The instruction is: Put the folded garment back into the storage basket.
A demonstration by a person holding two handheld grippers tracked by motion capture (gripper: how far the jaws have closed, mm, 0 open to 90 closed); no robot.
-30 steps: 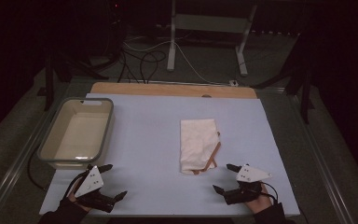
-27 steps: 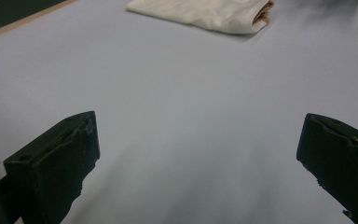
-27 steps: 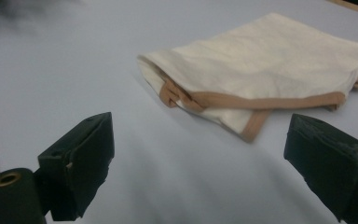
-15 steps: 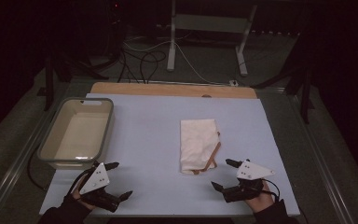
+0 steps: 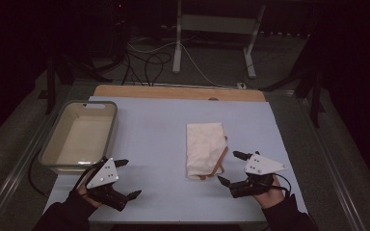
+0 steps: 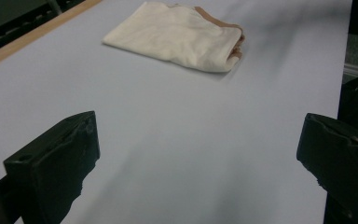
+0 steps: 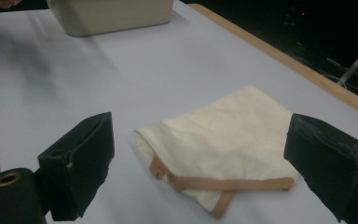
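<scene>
Both hand-held grippers rest near the table's (image 5: 149,134) front edge with jaws spread wide: the left hand-held gripper (image 5: 124,179) just in front of the beige bin (image 5: 79,137), the right hand-held gripper (image 5: 232,168) just beside the folded cream cloth (image 5: 204,148). Tan straps poke from the cloth's fold, partly hidden. No writing is readable.

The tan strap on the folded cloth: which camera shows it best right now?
The right gripper view: the strap lies close and sharp across the near edge of the cloth, between open jaws. The left gripper view shows just a tan sliver at the cloth's far edge. The high view shows it small along the cloth's right side.
</scene>
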